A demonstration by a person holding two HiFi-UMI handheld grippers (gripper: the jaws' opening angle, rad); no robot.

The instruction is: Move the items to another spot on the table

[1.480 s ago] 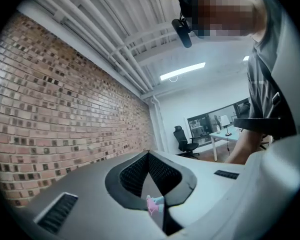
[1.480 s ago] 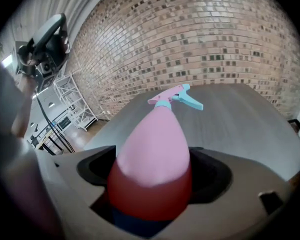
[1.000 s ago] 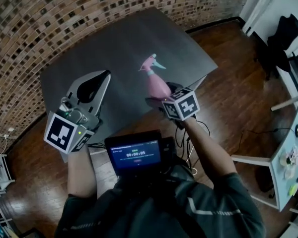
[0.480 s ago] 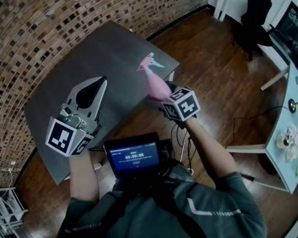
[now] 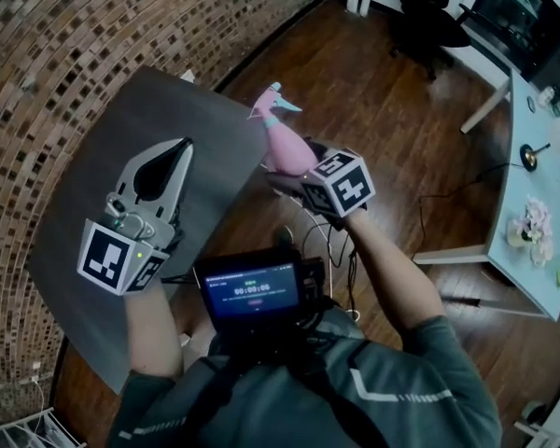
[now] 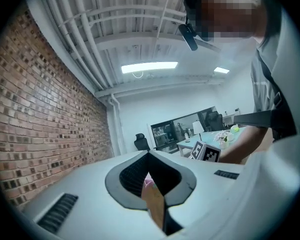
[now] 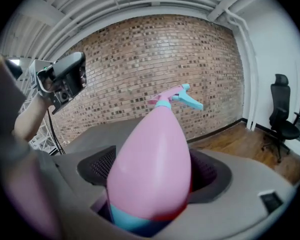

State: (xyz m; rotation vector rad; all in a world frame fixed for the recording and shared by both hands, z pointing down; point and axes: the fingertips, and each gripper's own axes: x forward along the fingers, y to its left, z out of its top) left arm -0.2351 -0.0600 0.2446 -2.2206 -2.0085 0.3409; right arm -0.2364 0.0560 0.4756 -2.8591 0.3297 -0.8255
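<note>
Two grippers: one in each hand, both raised above the dark grey table, well apart from each other.
Left gripper: jaws closed tip to tip with nothing held between them; only a teardrop-shaped opening behind the tips; over the middle of the table, pointing away from the person.
Right gripper: clenched on the pink spray bottle, pads pressed against both sides of the wide lower body in the right gripper view.
Pink spray bottle: lifted clear of the table and held tilted, base toward the person, neck away; in the head view, at the table's right edge and partly above the wood floor.
Bottle head: teal collar and teal trigger nozzle under a pink cap, trigger pointing to the right in the right gripper view.
Bottle base: teal band just under the pink body, sitting low between the jaws.
Marker cubes: left marker cube and right marker cube, each at the rear of its gripper, near the wrist.
Screen: dark, with a row of digits, mounted at the person's chest between the two forearms.
Surroundings: brick wall along the table's far side; black office chair on the wood floor; white desk far to the right, with small things on top.
</note>
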